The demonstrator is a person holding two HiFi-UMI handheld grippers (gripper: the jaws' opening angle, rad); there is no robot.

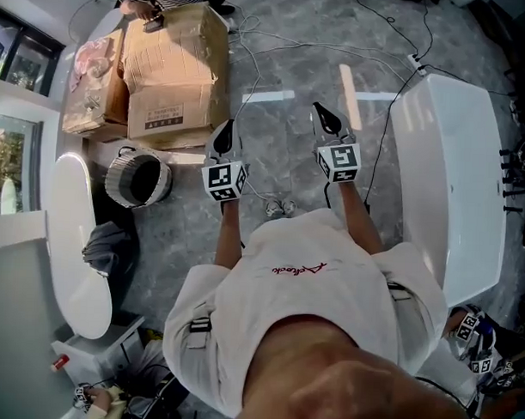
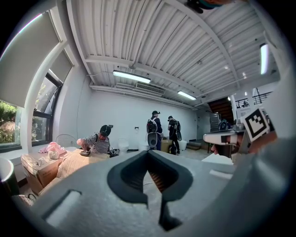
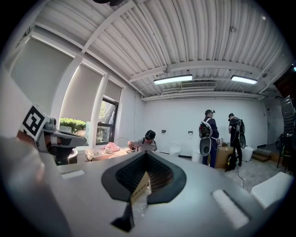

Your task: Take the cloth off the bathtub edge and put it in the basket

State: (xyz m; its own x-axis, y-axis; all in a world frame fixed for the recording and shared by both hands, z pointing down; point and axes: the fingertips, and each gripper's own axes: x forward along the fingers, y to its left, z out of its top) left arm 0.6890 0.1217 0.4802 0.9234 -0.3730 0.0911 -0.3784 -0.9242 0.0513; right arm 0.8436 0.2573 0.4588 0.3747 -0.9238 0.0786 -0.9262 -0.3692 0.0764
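A grey cloth (image 1: 106, 244) hangs crumpled over the rim of the white bathtub (image 1: 67, 266) at the left of the head view. Just above it on the floor stands the round woven basket (image 1: 139, 178), dark inside. My left gripper (image 1: 224, 136) and right gripper (image 1: 326, 119) are held out side by side over the marbled floor, well to the right of cloth and basket. Both are shut with nothing gripped. In the left gripper view the left gripper (image 2: 149, 159) points level into the room, as does the right gripper (image 3: 145, 159) in its own view.
Cardboard boxes (image 1: 173, 68) stand beyond the basket, with a seated person (image 2: 98, 143) working at them. A second white tub (image 1: 454, 151) lies to the right. Cables (image 1: 271, 205) trail across the floor. Two standing people (image 2: 155, 129) are at the far wall.
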